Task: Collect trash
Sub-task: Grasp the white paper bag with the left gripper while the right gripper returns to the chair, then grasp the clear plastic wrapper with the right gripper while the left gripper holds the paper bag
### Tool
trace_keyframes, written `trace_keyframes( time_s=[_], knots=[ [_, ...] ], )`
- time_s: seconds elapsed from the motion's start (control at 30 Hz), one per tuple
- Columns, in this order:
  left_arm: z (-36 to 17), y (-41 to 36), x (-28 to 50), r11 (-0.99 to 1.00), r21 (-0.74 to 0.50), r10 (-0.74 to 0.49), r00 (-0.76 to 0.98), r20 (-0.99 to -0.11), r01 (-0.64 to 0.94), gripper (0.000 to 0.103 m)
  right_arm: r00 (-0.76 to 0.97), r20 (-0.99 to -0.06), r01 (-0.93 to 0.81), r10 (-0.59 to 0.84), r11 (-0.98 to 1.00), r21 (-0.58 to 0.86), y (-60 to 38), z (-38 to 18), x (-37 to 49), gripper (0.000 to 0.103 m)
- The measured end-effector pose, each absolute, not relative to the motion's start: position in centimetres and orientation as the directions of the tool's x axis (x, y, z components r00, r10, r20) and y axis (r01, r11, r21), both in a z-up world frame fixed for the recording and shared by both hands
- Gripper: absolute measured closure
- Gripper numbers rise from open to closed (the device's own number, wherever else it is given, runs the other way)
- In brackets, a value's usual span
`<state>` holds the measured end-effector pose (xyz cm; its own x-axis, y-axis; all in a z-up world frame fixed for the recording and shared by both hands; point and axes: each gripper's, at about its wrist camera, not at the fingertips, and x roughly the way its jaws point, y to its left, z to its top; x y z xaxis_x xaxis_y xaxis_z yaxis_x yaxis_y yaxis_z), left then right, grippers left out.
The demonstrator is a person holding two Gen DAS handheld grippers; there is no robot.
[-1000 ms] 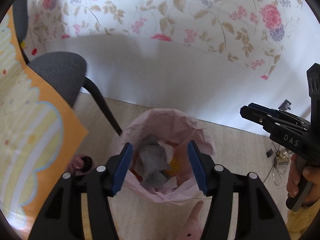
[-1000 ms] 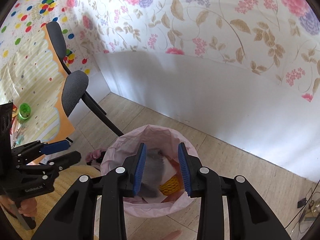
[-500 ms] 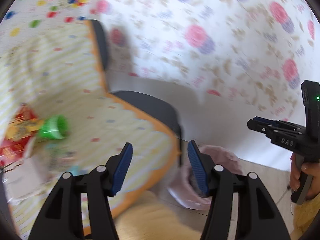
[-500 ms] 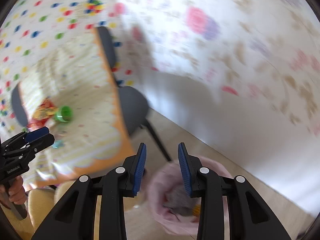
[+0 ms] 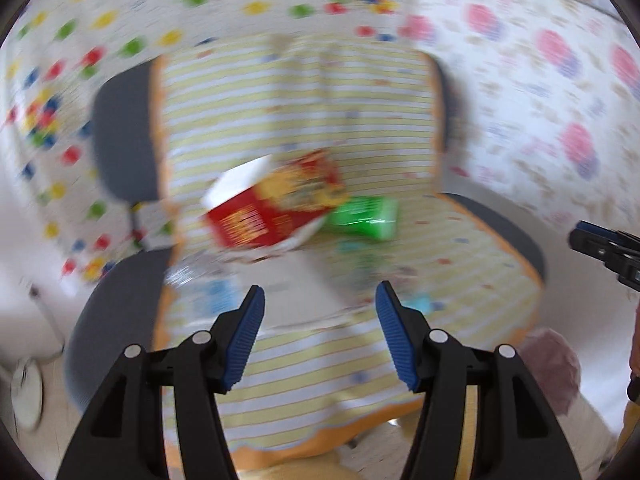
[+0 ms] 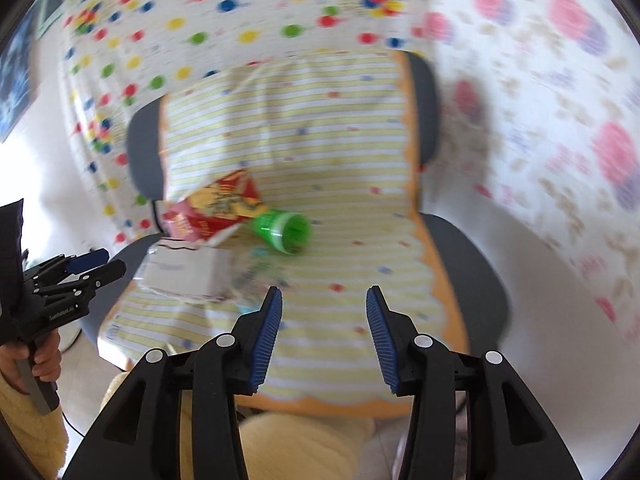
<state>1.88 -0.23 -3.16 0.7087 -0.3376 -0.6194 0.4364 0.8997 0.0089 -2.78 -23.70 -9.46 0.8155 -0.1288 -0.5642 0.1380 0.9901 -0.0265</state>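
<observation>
A red snack box [image 5: 272,204] lies on the striped tablecloth [image 5: 320,92], with a green bottle [image 5: 366,216] on its side to its right. Clear and white wrappers [image 5: 216,288] lie in front of them. My left gripper [image 5: 319,334] is open and empty, above the table's near edge. My right gripper [image 6: 323,330] is open and empty, also above the near edge. The box [image 6: 212,208], the bottle [image 6: 282,230] and a white packet [image 6: 184,276] show in the right wrist view. The pink-lined trash bin [image 5: 554,372] is at the lower right. Both views are blurred.
Grey chairs stand at the table's left [image 5: 124,136] and right [image 5: 496,228]. The walls carry dotted and floral paper. The left gripper [image 6: 68,280] shows at the right wrist view's left edge, and the right gripper [image 5: 608,246] at the left wrist view's right edge.
Both grippers have swung up and left, away from the trash bin on the floor, and now face the table with the trash. Both stay open.
</observation>
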Motion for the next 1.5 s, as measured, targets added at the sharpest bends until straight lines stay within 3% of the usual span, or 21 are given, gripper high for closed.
trace_keyframes(
  time_s=[0.23,0.47,0.6,0.7,0.77,0.8,1.03,1.1,1.13,1.4,1.5],
  knots=[
    [-7.1,5.7,5.0,0.933,-0.143,-0.334,0.642,-0.69,0.332,0.048,0.799,-0.597,0.048,-0.065,0.998,-0.045,-20.1,-11.3,1.9,0.053],
    [-10.3,4.6,8.6,0.903,-0.296,-0.425,0.543,-0.725,0.311,0.049,0.768,-0.637,0.039,-0.069,0.997,-0.06,-19.5,-13.5,4.5,0.053],
    [-11.5,3.9,10.9,0.881,-0.367,-0.471,0.497,-0.729,0.297,0.056,0.765,-0.639,0.043,-0.078,0.997,-0.071,-19.4,-13.9,4.7,0.053],
    [-12.4,3.2,12.3,0.872,-0.402,-0.489,0.461,-0.74,0.28,0.072,0.756,-0.649,0.049,-0.085,0.996,-0.072,-19.7,-14.4,4.7,0.053],
    [-12.3,2.8,12.5,0.863,-0.419,-0.505,0.451,-0.736,0.283,0.096,0.752,-0.653,0.053,-0.087,0.996,-0.072,-19.9,-14.6,4.6,0.053],
    [-12.0,2.5,12.4,0.854,-0.427,-0.52,0.453,-0.724,0.296,0.099,0.752,-0.654,0.054,-0.089,0.996,-0.073,-19.9,-14.6,4.6,0.053],
    [-5.2,1.0,8.0,0.832,-0.31,-0.549,0.608,-0.573,0.46,0.103,0.76,-0.644,0.061,-0.088,0.996,-0.063,-20.6,-14.3,4.3,0.053],
    [-3.3,1.5,6.7,0.837,-0.28,-0.542,0.645,-0.539,0.47,0.103,0.757,-0.649,0.049,-0.075,0.997,-0.058,-20.7,-14.5,4.4,0.048],
    [-2.5,1.8,6.0,0.841,-0.261,-0.536,0.66,-0.526,0.475,0.103,0.751,-0.657,0.036,-0.066,0.998,-0.059,-20.7,-14.8,4.7,0.039],
    [-3.6,1.7,4.7,0.865,-0.176,-0.478,0.667,-0.572,0.47,0.103,0.666,-0.744,-0.066,-0.059,0.988,-0.137,-19.3,-20.1,9.0,0.034],
    [-5.2,2.0,5.3,0.87,-0.175,-0.464,0.647,-0.605,0.461,0.103,0.648,-0.761,-0.105,-0.041,0.984,-0.143,-18.7,-21.6,11.0,0.026]
  ],
)
